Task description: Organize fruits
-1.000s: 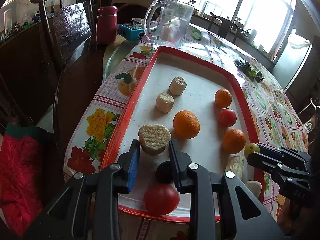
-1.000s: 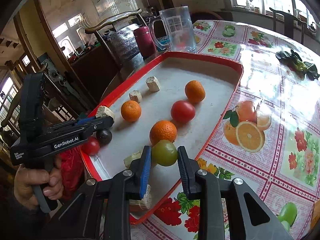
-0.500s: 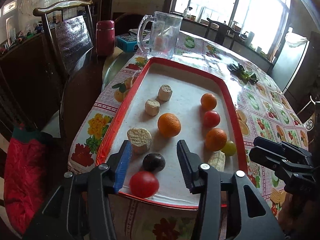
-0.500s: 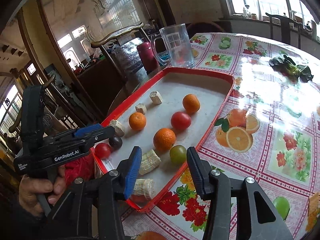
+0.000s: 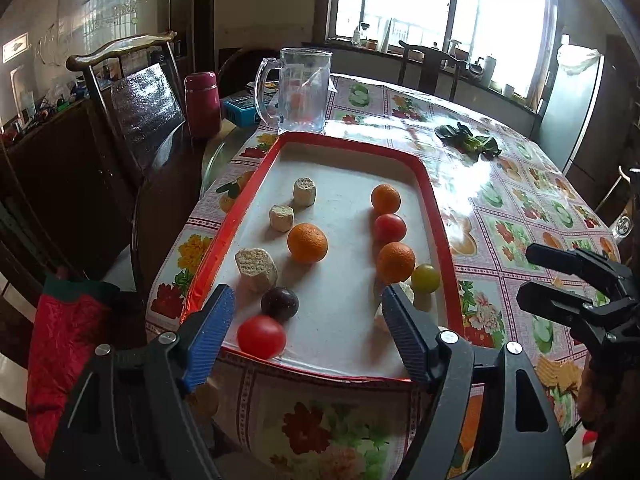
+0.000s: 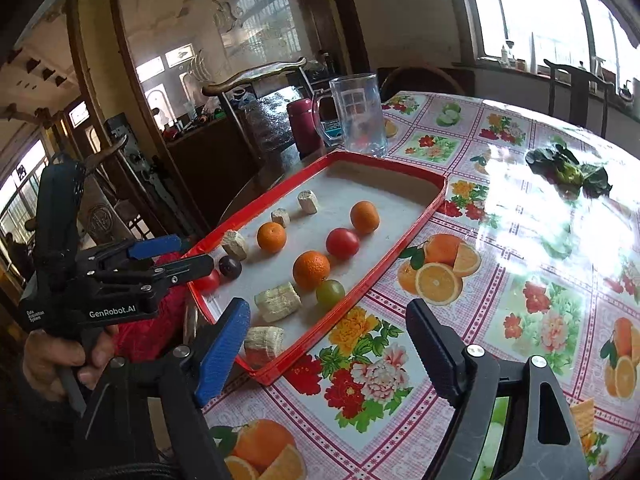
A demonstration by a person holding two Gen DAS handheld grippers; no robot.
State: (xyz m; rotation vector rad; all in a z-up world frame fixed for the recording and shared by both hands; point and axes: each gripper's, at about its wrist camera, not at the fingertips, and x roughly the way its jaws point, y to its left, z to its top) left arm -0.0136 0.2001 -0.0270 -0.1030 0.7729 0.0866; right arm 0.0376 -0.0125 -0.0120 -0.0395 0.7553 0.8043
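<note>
Both empty: left hand-held gripper (image 5: 306, 320) and right hand-held gripper (image 6: 328, 340) gape wide, short of red tray (image 5: 436, 216) on desk (image 6: 520, 240). Fruit in tray. Next, prob: straddle green grape (image 6: 330, 291) squarely, close gently, it'll roll.

The left gripper (image 5: 308, 324) hangs over the near edge of the red tray (image 5: 434, 216), its jaws wide apart and holding nothing. Between them lie a red tomato (image 5: 261, 337) and a dark plum (image 5: 279, 303), touching each other. Further in the tray are three oranges (image 5: 307, 242), another tomato (image 5: 390, 228) and a green fruit (image 5: 425, 278). The right gripper (image 5: 532, 276) is at the right side.
</note>
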